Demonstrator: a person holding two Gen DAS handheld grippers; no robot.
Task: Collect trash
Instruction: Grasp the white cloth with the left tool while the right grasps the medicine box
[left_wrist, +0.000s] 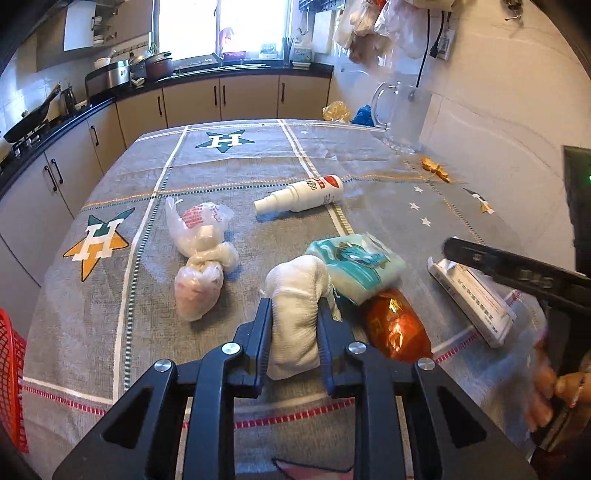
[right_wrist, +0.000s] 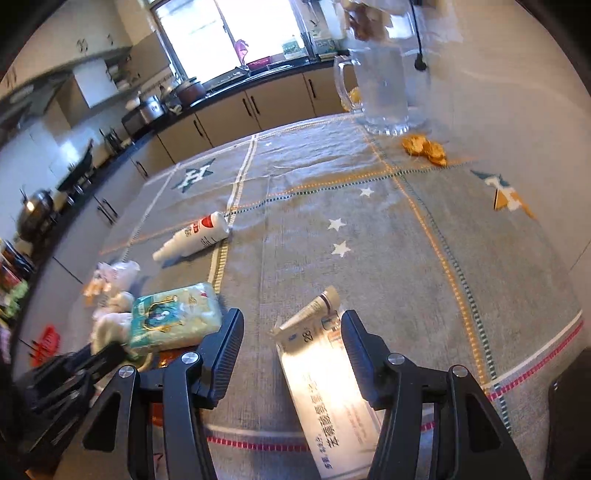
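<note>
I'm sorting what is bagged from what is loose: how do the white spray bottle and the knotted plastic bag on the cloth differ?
The white spray bottle is rigid and smooth with a red label; the knotted plastic bag is soft, crumpled and see-through. The bottle lies on its side as one straight shape, while the bag slumps in lumps with a knot in the middle. The bottle lies farther up the tablecloth than the bag. Both rest on the cloth, touched by neither gripper.

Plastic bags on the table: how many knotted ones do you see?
2, both left of the left gripper, which is shut on a white cloth bundle. One printed bag is farther back; the other bag lies nearer, touching it. More may be hidden.
</note>
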